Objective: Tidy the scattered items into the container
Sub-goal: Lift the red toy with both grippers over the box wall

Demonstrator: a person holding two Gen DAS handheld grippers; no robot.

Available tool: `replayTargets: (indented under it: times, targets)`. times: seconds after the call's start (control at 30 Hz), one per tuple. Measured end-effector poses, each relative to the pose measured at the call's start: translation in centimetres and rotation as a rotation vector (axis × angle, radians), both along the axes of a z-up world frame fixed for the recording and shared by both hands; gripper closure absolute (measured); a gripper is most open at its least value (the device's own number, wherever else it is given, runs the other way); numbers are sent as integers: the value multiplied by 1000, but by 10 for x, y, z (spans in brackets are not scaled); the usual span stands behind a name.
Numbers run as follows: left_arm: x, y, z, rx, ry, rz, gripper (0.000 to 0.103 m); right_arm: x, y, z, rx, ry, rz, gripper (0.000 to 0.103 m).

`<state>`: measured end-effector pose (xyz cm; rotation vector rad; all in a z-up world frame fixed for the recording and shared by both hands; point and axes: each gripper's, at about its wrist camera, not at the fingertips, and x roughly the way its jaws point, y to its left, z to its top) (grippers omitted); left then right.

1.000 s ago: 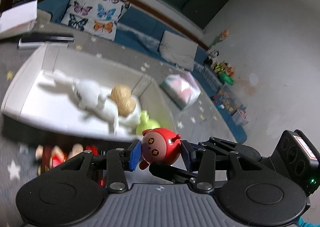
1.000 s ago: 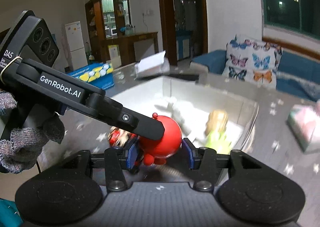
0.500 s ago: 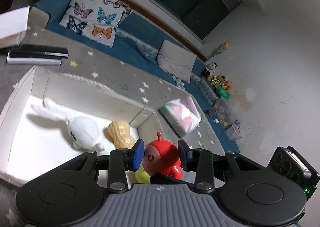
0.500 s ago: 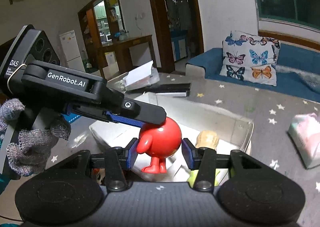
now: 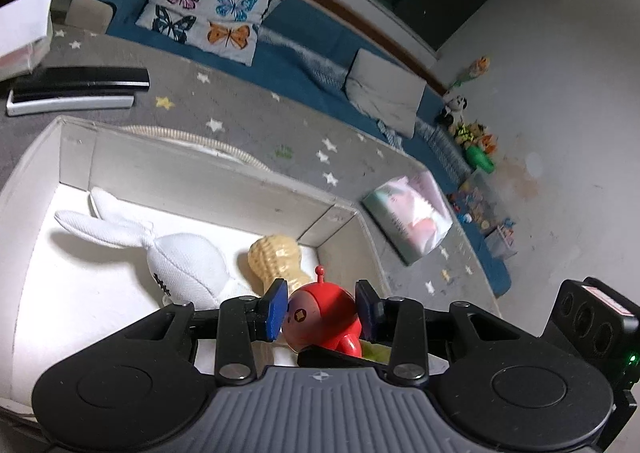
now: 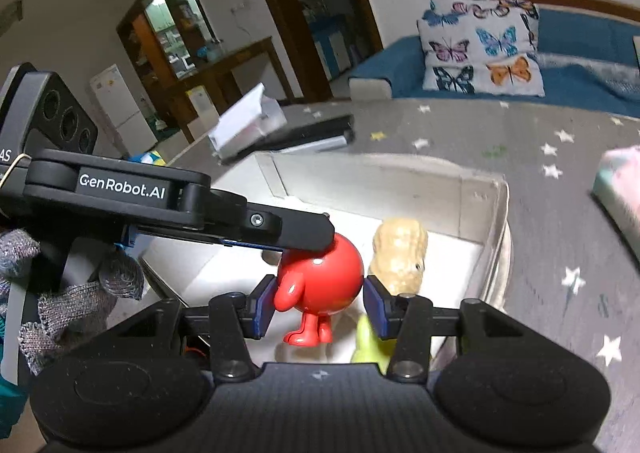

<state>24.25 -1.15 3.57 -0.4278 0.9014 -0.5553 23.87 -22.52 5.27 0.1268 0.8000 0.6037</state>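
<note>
A round red toy figure [image 5: 320,315] with an antenna is held by both grippers at once. My left gripper [image 5: 322,309] is shut on it, and my right gripper [image 6: 319,299] is shut on the same red figure [image 6: 320,277] from another side. The toy hangs over the near right corner of the white box [image 5: 224,173]. In the box lie a white plush rabbit [image 5: 176,257], a tan peanut toy [image 5: 276,257] and a green toy [image 6: 370,341]. The left gripper's finger [image 6: 296,231] crosses the right wrist view above the figure.
The box [image 6: 500,213] stands on a grey star-patterned table. A pastel packet [image 5: 412,217] lies to the right, a black and silver slab [image 5: 76,91] and a white paper box [image 5: 24,33] at the back left. A blue sofa with a butterfly cushion [image 5: 208,13] stands behind.
Both grippers have carried the red figure up from beside the box and over its near right corner. The small toys seen on the table earlier are out of view.
</note>
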Motion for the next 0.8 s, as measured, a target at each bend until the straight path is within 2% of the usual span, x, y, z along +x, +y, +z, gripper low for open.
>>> replayTargets:
  times: [0.23,0.4,0.67,0.8]
  targets:
    - [2,-1,-11,17,19,-1,64,-1,9,-6,-49,2,-8,54]
    - [2,1,-16,12,31,-1,64,-5,13,-3,-91,-31,-11,54]
    - [-3,3,-9,-23,12,-3,64,-8,14,-1,-106,-45,-24,54]
    - [-7,5,-4,-15,-6,5,64,-9,11,0,-105,-48,-37,54]
